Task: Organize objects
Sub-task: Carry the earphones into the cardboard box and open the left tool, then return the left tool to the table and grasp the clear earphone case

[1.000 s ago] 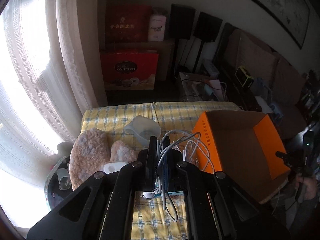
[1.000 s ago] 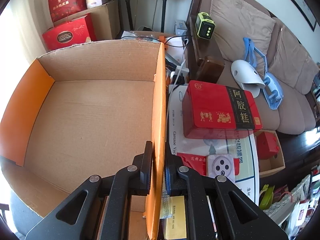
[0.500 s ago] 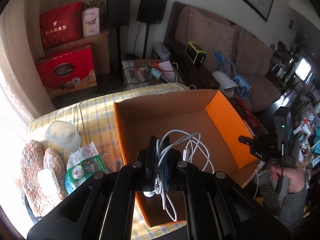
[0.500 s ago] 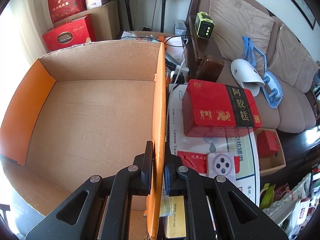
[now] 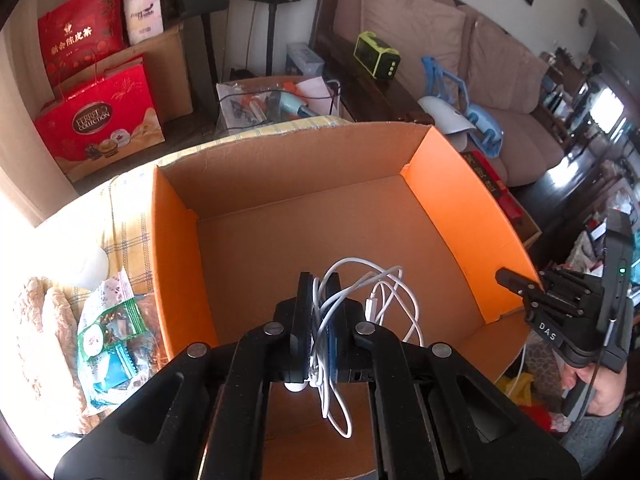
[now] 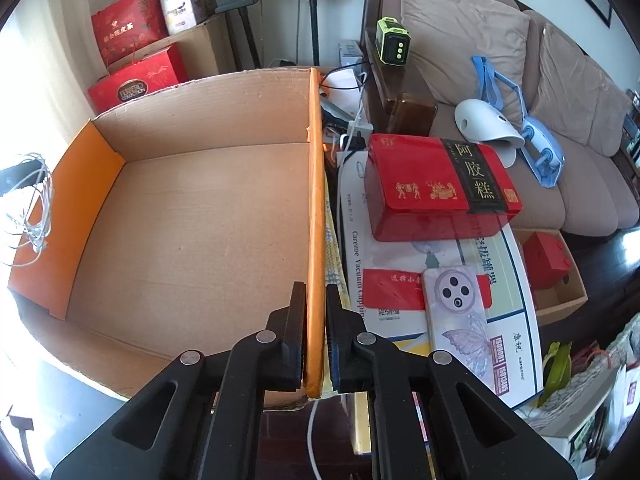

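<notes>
Since one second ago the left gripper has moved from above the checked cloth to above the cardboard box, closed on the white cable. Right gripper is clamped on the box's right wall, near corner.

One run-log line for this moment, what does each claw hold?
left claw: shut on white cable, over cardboard box | right claw: shut on box wall
</notes>
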